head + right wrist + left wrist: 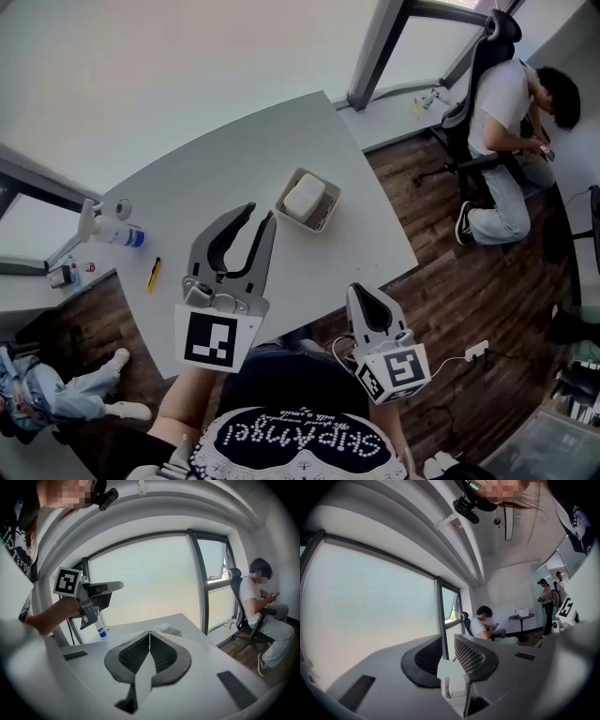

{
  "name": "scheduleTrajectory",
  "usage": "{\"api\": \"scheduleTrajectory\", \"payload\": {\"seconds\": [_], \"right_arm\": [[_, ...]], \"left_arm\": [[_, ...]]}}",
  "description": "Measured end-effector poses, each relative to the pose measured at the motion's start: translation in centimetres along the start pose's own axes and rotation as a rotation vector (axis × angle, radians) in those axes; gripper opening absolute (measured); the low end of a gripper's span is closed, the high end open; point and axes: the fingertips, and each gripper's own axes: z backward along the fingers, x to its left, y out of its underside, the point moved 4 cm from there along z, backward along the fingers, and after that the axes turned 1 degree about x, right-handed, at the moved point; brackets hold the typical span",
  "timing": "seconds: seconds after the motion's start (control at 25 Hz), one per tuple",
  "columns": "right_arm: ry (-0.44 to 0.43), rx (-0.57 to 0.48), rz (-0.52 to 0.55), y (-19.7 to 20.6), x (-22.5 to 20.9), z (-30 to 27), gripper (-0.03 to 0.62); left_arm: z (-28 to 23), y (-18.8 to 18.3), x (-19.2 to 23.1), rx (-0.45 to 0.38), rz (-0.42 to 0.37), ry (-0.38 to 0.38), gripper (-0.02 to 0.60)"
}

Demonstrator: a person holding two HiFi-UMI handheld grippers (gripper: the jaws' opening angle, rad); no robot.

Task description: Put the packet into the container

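A small grey container stands on the white table, and the white packet lies inside it. My left gripper hangs above the table just left of the container, its jaws apart with nothing between them. In the left gripper view the container with the packet shows low down through the gap of the left gripper. My right gripper is off the table's near edge, shut and empty. The right gripper view shows the right gripper closed tip to tip, with the container beyond it.
A white bottle with a blue band and a yellow pen lie at the table's left. A person sits on an office chair at the right by the window sill. A cable and socket strip lie on the wooden floor.
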Motion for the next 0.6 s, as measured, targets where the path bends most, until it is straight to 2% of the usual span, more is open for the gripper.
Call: {"api": "scheduleTrajectory", "payload": {"seconds": [0.24,0.6], "right_arm": [[-0.028,-0.017,0.017,0.1,2.5,-0.1,0.015],[-0.087,-0.02,0.061,0.4,6.1,-0.8,0.015]], "left_arm": [[5.8,1.3,-0.5,0.042,0.009,0.008,0.044],[10.5,4.6,-1.7,0.107,0.127,0.019,0.024]]}}
